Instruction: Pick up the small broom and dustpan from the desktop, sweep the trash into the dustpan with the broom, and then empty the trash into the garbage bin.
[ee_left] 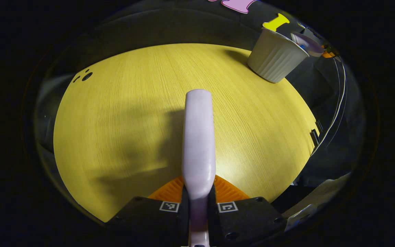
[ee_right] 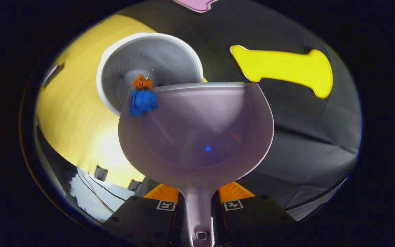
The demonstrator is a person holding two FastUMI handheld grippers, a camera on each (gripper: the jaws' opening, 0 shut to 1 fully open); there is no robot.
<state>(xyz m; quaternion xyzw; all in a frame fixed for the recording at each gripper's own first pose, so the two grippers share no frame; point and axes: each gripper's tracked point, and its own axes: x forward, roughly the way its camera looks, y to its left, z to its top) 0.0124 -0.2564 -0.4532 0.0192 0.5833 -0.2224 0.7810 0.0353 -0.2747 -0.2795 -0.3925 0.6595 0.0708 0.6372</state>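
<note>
Risk: the blue scrap (ee_right: 143,101) and orange scrap (ee_right: 141,82) sit right at the front lip of the dustpan (ee_right: 197,127), near its left corner, over the rim of the garbage bin (ee_right: 115,61). If the pan rolls sideways or tips w/ the lip off-centre, they could drop outside the bin onto the bench (ee_left: 122,113).

Right gripper (ee_right: 198,203): jaws clenched on the dustpan handle; pan's long axis runs straight out from the jaws, mouth pointing away toward the bin.

Left gripper (ee_left: 198,206): jaws clenched on the broom handle (ee_left: 198,137), which points forward over the bench, apart from the bin; bristles hidden.
</note>
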